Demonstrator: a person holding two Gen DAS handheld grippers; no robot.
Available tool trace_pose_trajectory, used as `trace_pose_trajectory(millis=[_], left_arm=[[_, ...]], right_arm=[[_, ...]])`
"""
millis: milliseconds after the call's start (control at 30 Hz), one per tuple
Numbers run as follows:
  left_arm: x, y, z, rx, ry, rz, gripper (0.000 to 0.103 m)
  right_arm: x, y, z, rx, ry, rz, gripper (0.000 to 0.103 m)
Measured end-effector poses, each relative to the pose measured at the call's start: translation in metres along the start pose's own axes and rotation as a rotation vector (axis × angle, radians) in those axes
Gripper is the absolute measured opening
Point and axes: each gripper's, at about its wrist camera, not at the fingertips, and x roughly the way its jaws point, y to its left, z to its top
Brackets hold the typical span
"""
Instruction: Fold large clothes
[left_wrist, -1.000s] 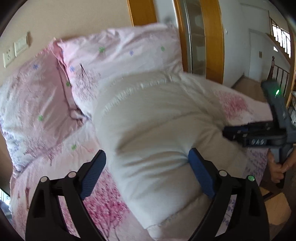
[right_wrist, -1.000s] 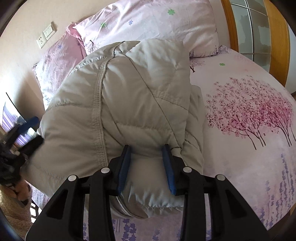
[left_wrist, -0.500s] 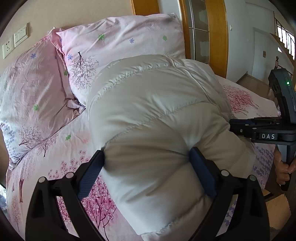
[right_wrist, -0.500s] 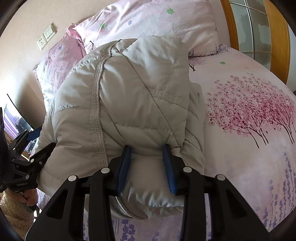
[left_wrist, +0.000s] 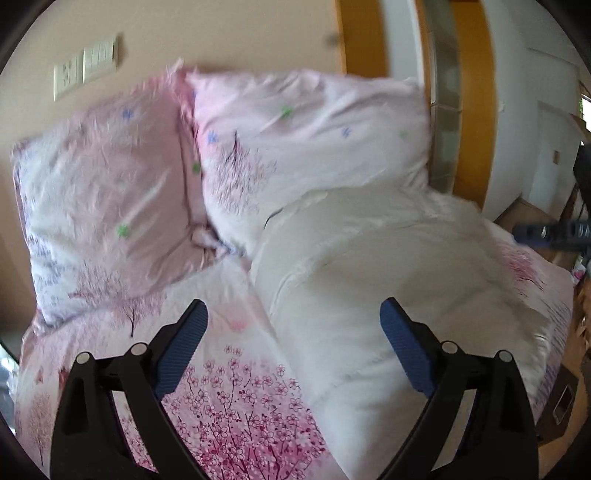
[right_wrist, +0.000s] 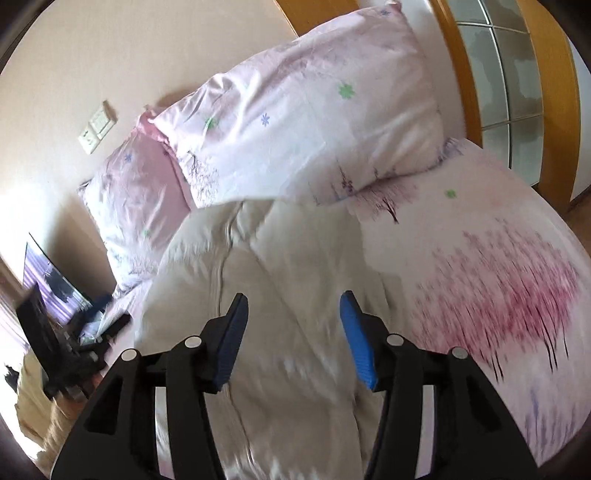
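A pale cream puffer jacket (left_wrist: 388, 280) lies folded in a thick bundle on the pink floral bed sheet (left_wrist: 236, 406). It also shows in the right wrist view (right_wrist: 280, 295), its far end against the pillows. My left gripper (left_wrist: 295, 343) is open and empty above the jacket's left edge. My right gripper (right_wrist: 291, 336) is open and empty, just above the jacket's near end. The right gripper's blue tip (left_wrist: 554, 232) shows at the right edge of the left wrist view.
Two pink floral pillows (left_wrist: 110, 206) (left_wrist: 314, 147) lean against the beige wall at the head of the bed. A wooden-framed glass door (right_wrist: 517, 74) stands to the right. A bedside stand with clutter (right_wrist: 66, 321) is on the left.
Both grippers have opened and let go of the jacket, which dropped flat onto the bed. Both have pulled up and back; the views are blurred by motion.
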Motion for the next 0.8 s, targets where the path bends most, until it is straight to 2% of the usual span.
trace_pose_trajectory(millis=[67, 200, 300, 333, 400, 433, 533, 700, 800], left_arm=[[0.015, -0.003, -0.001, 0.011, 0.038, 0.000, 0.094], [0.020, -0.013, -0.002, 0.045, 0.039, 0.009, 0.094], [0.028, -0.015, 0.002, 0.020, 0.065, -0.045, 0.094], [0.029, -0.016, 0.002, 0.011, 0.070, -0.057, 0.094], [0.034, -0.018, 0.004, 0.000, 0.072, -0.077, 0.094], [0.036, -0.019, 0.004, -0.006, 0.068, -0.089, 0.094], [0.039, -0.022, 0.004, -0.021, 0.066, -0.115, 0.094], [0.025, -0.010, 0.006, -0.065, 0.056, -0.117, 0.094], [0.016, 0.014, 0.002, -0.121, 0.049, -0.113, 0.094]], right_arm=[[0.019, 0.007, 0.016, -0.024, 0.038, -0.027, 0.053], [0.062, 0.006, 0.031, -0.057, 0.174, -0.131, 0.053], [0.095, -0.018, 0.026, -0.018, 0.316, -0.190, 0.052], [0.097, -0.024, 0.024, -0.001, 0.331, -0.190, 0.053], [0.104, -0.038, 0.022, 0.038, 0.358, -0.189, 0.057], [0.110, -0.047, 0.018, 0.064, 0.376, -0.180, 0.064], [0.118, -0.066, 0.012, 0.142, 0.405, -0.105, 0.066], [0.112, -0.058, 0.012, 0.085, 0.367, -0.130, 0.066], [0.099, -0.059, 0.014, 0.090, 0.325, -0.101, 0.066]])
